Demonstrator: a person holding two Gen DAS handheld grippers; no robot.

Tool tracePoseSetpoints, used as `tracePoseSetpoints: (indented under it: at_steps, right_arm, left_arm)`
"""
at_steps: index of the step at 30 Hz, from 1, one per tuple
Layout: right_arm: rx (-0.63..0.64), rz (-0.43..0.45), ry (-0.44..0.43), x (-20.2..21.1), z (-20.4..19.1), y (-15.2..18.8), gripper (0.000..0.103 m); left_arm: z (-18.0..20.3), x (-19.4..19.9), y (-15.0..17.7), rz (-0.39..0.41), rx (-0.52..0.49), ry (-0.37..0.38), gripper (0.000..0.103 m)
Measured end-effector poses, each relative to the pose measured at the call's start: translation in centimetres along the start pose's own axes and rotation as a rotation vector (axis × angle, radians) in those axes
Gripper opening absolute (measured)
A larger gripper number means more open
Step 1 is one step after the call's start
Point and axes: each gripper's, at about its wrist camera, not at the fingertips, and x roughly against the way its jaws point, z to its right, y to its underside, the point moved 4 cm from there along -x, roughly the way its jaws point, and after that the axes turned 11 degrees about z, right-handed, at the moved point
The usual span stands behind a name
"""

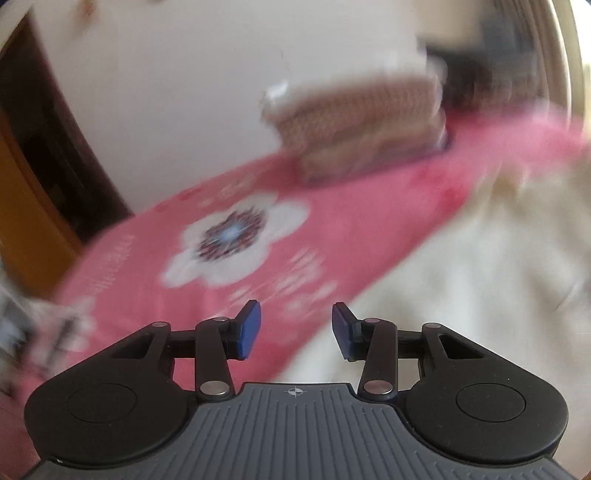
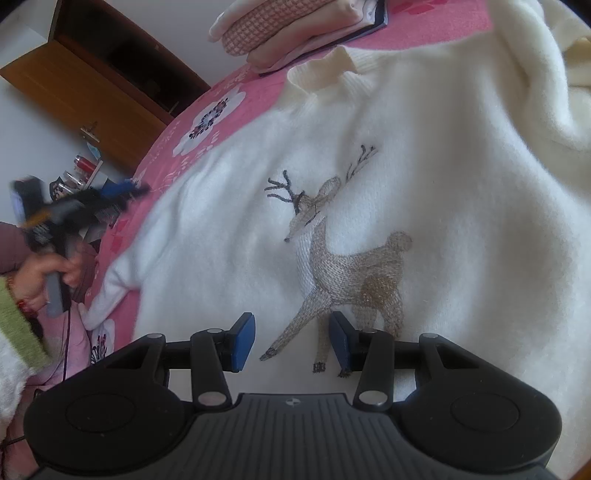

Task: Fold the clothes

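A cream sweater (image 2: 424,155) with an embroidered deer (image 2: 343,266) lies spread face up on a pink bedspread (image 2: 229,99). My right gripper (image 2: 291,341) hovers open just above the deer's legs, nothing between its blue pads. In the blurred left wrist view, my left gripper (image 1: 296,329) is open over the pink bedspread (image 1: 332,229), with the cream sweater (image 1: 480,277) to its right. The right wrist view also shows the left gripper (image 2: 125,190) at far left, held by a hand (image 2: 40,273) off the bed's edge near a sleeve cuff (image 2: 107,299).
A stack of folded clothes (image 2: 291,33) sits at the far end of the bed; it also shows in the left wrist view (image 1: 362,125). A brown wooden cabinet (image 2: 96,81) stands beyond the bed. Small bottles (image 2: 79,168) sit near the bedside.
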Motion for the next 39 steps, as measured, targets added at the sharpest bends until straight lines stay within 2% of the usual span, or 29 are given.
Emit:
tracePoseSetpoints:
  at_steps: [3, 4, 6, 7, 8, 9, 11, 14, 18, 20, 23, 26, 28, 32, 35, 38, 39]
  right_arm:
    - [0.013, -0.003, 0.010, 0.1, -0.3, -0.1, 0.047]
    - [0.017, -0.005, 0.014, 0.1, -0.4, -0.2, 0.047]
    - [0.024, -0.005, 0.024, 0.3, -0.5, -0.4, 0.047]
    - [0.027, -0.002, 0.031, 0.5, -0.6, -0.5, 0.047]
    - [0.032, 0.007, 0.041, 1.0, -0.6, -0.6, 0.047]
    - [0.039, 0.018, 0.054, 1.5, -0.6, -0.6, 0.047]
    - [0.041, 0.044, 0.080, 2.9, -0.1, -0.7, 0.047]
    - [0.015, 0.099, 0.108, 5.6, 1.3, -0.8, 0.047]
    - [-0.016, 0.241, 0.171, 10.3, 4.1, -2.4, 0.047]
    - [-0.025, 0.320, 0.251, 12.5, 6.1, -4.0, 0.047]
    - [-0.044, 0.422, 0.376, 15.3, 9.2, -6.4, 0.051]
    - [-0.055, 0.493, 0.441, 17.3, 12.2, -9.2, 0.056]
    - [-0.001, 0.514, 0.479, 17.5, 13.4, -11.1, 0.063]
    - [0.188, 0.463, 0.594, 15.8, 15.1, -13.8, 0.064]
    - [0.300, 0.425, 0.620, 13.5, 15.5, -14.9, 0.064]
    - [0.387, 0.381, 0.660, 10.2, 15.8, -16.0, 0.059]
    - [0.385, 0.378, 0.663, 9.7, 16.2, -16.2, 0.051]
  left_arm:
    - [2.8, -1.6, -1.2, -0.008, 0.147, 0.159, 0.042]
    - [4.1, -2.9, -0.8, -0.035, 0.133, 0.171, 0.042]
    - [6.0, -6.2, 1.2, -0.106, 0.063, 0.118, 0.042]
    - [6.1, -7.7, 2.3, -0.135, 0.060, 0.090, 0.046]
    - [5.6, -8.5, 3.0, -0.115, 0.121, 0.086, 0.048]
    - [4.8, -8.3, 3.2, -0.086, 0.186, 0.080, 0.048]
    - [4.1, -7.9, 2.9, -0.081, 0.272, 0.065, 0.048]
    - [4.6, -6.6, 1.8, -0.074, 0.287, 0.047, 0.050]
    - [6.7, -3.3, -0.1, -0.007, 0.316, 0.115, 0.055]
    - [8.0, -1.8, -1.0, 0.031, 0.335, 0.155, 0.055]
    - [11.5, -1.1, -0.9, 0.015, 0.349, 0.234, 0.056]
    - [15.1, -0.4, -0.8, 0.000, 0.363, 0.313, 0.056]
    - [17.2, -0.1, -0.6, -0.006, 0.362, 0.351, 0.056]
    - [20.2, 0.1, -0.9, 0.006, 0.366, 0.399, 0.056]
    - [22.1, 0.1, -1.4, 0.022, 0.357, 0.439, 0.056]
    - [24.1, 0.0, -1.7, 0.037, 0.328, 0.468, 0.056]
    - [24.8, 0.0, -1.7, 0.042, 0.318, 0.477, 0.056]
